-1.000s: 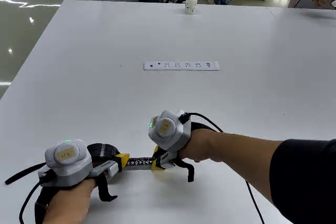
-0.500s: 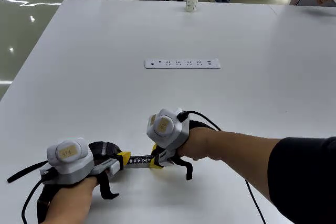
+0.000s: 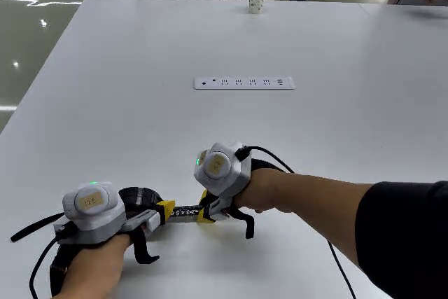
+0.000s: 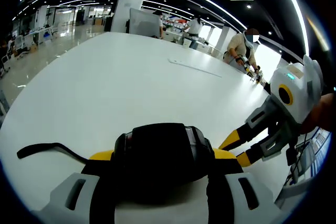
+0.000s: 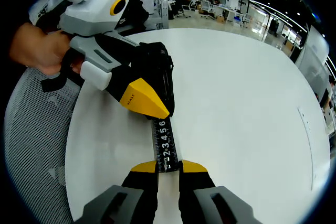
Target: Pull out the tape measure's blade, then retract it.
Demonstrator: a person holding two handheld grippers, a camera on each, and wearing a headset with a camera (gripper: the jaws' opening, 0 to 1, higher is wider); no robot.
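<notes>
Head view: white tabletop [image 3: 126, 89] in an open office with a glossy floor [image 3: 35, 5]. A power strip [image 3: 243, 82] lies mid-table and a paper cup [image 3: 257, 0] stands at the far edge, both well apart from the work. At the near edge the left gripper [image 3: 162, 211] clamps the black tape measure [image 3: 138, 199] case. The right gripper [image 3: 204, 216] pinches the blade [image 3: 185, 211] end, its body partly hiding its jaws. The exposed blade is slightly shorter than a second ago and the grippers are closer together.

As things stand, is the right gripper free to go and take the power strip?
Probably not yet: the right gripper is shut on the blade of the tape measure. The table toward the power strip lies bare, though.
</notes>
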